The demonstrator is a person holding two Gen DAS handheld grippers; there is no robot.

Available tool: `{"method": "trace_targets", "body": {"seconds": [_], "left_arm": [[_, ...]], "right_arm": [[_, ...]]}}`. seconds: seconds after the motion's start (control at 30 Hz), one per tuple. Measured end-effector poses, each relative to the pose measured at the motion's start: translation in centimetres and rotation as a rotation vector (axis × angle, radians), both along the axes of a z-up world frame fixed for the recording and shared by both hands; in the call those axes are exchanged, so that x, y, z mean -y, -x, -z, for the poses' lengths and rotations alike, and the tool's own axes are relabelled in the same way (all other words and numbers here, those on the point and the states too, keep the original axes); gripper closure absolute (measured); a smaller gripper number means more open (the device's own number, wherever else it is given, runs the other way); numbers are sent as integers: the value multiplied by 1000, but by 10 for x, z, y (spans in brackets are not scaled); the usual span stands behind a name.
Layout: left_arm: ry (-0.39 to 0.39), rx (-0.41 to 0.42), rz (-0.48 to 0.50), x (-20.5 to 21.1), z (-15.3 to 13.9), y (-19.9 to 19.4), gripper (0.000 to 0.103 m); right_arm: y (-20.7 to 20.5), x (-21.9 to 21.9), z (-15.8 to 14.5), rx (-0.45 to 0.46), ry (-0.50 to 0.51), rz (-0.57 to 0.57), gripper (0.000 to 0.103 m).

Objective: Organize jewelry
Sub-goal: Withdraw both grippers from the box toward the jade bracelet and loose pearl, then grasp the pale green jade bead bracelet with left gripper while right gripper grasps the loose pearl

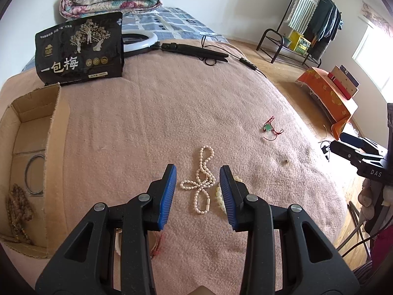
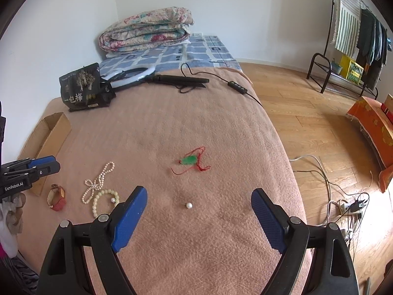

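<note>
Pearls of the necklace [image 1: 202, 180] lie at twelve o'clock between the left gripper's [image 1: 198, 175] parted, empty jaws; right gripper [image 2: 199, 198] gapes over a loose pearl [image 2: 189, 205].

Bedroom: bed [image 2: 196, 127], clothes rack [image 2: 353, 36]

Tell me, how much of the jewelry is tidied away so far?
Done: a brown bead string and a metal bangle lie in the cardboard box. In hand: nothing; both tongs are empty. Left on the pink blanket: pearl necklace, green pendant, red watch, loose pearl.
</note>
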State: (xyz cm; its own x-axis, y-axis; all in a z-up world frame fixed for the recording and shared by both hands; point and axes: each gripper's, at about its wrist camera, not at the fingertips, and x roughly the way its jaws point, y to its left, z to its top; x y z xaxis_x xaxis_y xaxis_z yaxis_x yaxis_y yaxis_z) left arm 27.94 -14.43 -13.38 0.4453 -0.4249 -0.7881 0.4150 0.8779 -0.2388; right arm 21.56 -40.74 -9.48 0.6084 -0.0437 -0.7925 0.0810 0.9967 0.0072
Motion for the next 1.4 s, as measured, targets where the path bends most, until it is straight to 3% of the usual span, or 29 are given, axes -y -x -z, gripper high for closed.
{"method": "trace_targets", "body": {"seconds": [0.43, 0.57, 0.93, 1.13, 1.4], "left_arm": [[-8, -48, 20, 15, 17, -9, 67], [9, -79, 28, 16, 20, -7, 67], [-4, -94, 153, 43, 29, 31, 67], [-76, -70, 259, 72, 41, 47, 67], [-145, -80, 281, 87, 63, 49, 73]], "right_arm": [[-4, 6, 23, -58, -45, -11, 15], [-6, -5, 26, -70, -10, -41, 15], [-11, -7, 44, -116, 17, -49, 15], [-12, -1, 52, -135, 2, -37, 15], [-19, 5, 70, -176, -1, -33, 19]]}}
